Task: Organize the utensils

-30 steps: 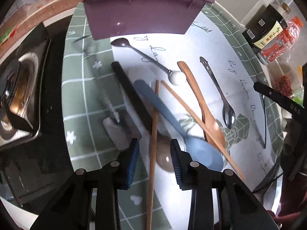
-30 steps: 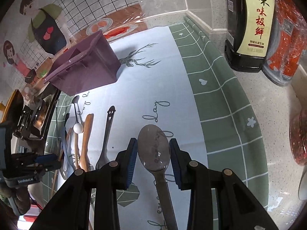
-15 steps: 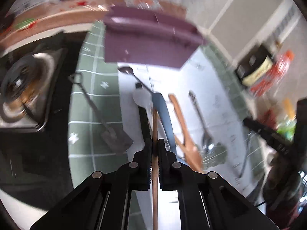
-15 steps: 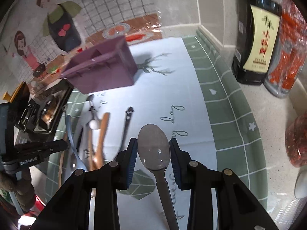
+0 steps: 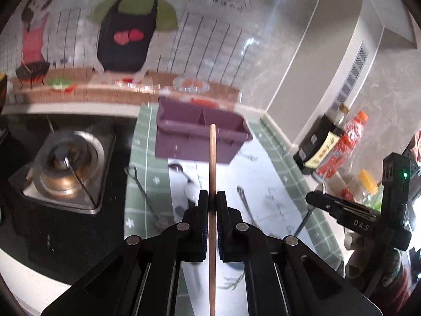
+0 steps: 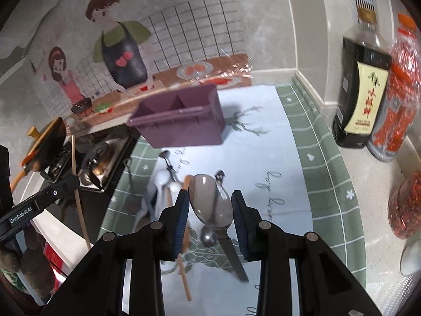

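At 12 o'clock on the green-bordered mat [image 6: 310,184], the purple utensil holder [image 5: 200,142] stands with its divided compartments open upward. A thin wooden chopstick [image 5: 212,173] is clamped in the left gripper [image 5: 212,205], whose fingers are pressed together on it; its tip points to 12 o'clock, at the holder. The right gripper [image 6: 210,208] has its fingers set narrowly apart, gripping the bowl of a metal spoon [image 6: 210,202], with the handle trailing toward 5 o'clock. Remaining utensils [image 6: 168,184] lie on the mat at 6 o'clock from the holder. A dark sauce bottle [image 6: 360,97] stands at 3 o'clock.
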A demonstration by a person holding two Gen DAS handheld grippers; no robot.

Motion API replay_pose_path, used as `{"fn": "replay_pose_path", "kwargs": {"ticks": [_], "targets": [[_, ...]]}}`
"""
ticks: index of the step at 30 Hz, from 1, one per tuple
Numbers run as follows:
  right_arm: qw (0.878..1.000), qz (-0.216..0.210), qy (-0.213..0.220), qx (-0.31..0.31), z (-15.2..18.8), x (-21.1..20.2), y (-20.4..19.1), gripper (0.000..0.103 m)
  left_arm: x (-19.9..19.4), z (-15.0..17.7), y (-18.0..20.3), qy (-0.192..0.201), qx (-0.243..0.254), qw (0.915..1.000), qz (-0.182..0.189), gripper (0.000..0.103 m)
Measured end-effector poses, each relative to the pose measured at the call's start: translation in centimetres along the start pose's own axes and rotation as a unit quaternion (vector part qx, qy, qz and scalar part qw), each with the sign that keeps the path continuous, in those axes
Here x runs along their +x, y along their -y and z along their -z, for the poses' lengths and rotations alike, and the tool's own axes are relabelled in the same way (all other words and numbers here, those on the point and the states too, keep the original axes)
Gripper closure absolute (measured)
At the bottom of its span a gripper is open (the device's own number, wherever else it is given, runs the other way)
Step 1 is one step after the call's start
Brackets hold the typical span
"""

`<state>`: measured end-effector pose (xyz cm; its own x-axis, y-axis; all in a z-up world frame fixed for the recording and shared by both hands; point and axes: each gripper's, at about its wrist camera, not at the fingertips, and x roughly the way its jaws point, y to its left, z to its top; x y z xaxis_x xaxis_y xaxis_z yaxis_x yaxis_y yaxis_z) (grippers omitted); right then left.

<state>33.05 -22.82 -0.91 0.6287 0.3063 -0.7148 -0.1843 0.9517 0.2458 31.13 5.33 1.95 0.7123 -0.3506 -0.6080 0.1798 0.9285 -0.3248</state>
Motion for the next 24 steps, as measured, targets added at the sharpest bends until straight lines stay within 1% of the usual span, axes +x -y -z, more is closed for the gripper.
{"fn": "replay_pose_path", "kwargs": {"ticks": [4, 5, 6, 10, 12, 13, 15, 18, 20, 22, 23, 24], "targets": [[0.999, -0.012, 0.036, -0.007, -2.2, -1.6, -1.0, 0.077, -1.5, -2.8, 0.5, 0.048, 0.011, 0.9988, -0.003, 0.097], [0.999, -0.018, 0.047, -0.011, -3.2, -2.1, -1.3, 0.090, -2.0, -3.8, 0.7, 0.060, 0.015, 0.9981, -0.003, 0.097], [0.998, -0.021, 0.051, -0.015, -3.9, -2.4, -1.6, 0.095, -2.4, -4.8, 0.8, 0.071, 0.018, 0.9973, -0.003, 0.097], [0.994, -0.029, 0.091, -0.054, -9.3, -4.3, -3.4, 0.094, -4.3, -10.3, 1.8, 0.130, 0.042, 0.9906, -0.006, 0.097], [0.991, -0.033, 0.105, -0.081, -11.7, -5.0, -4.3, 0.094, -4.8, -12.4, 2.1, 0.152, 0.047, 0.9870, -0.016, 0.097], [0.990, -0.030, 0.106, -0.090, -12.4, -5.0, -4.5, 0.094, -5.0, -13.1, 2.0, 0.157, 0.047, 0.9863, -0.014, 0.097], [0.990, -0.020, 0.088, -0.112, -13.2, -4.3, -4.7, 0.094, -5.0, -13.9, 1.9, 0.162, 0.045, 0.9856, -0.013, 0.097], [0.992, -0.007, 0.042, -0.122, -12.5, -1.5, -3.7, 0.093, -4.2, -13.4, 1.4, 0.154, 0.049, 0.9867, -0.018, 0.097], [0.995, 0.001, 0.000, -0.103, -10.7, 1.5, -2.3, 0.091, -3.1, -12.4, 0.8, 0.137, 0.044, 0.9894, -0.020, 0.097], [0.996, 0.002, -0.034, -0.085, -9.0, 4.0, -1.3, 0.091, -2.1, -11.1, -0.1, 0.120, 0.027, 0.9922, -0.023, 0.097], [0.996, 0.008, -0.050, -0.080, -8.2, 5.3, -1.1, 0.088, -1.7, -10.5, -0.5, 0.114, 0.018, 0.9930, -0.025, 0.097], [0.995, 0.021, -0.067, -0.075, -7.1, 6.5, -0.9, 0.081, -1.5, -9.9, -0.8, 0.111, 0.013, 0.9934, -0.028, 0.097]]}}
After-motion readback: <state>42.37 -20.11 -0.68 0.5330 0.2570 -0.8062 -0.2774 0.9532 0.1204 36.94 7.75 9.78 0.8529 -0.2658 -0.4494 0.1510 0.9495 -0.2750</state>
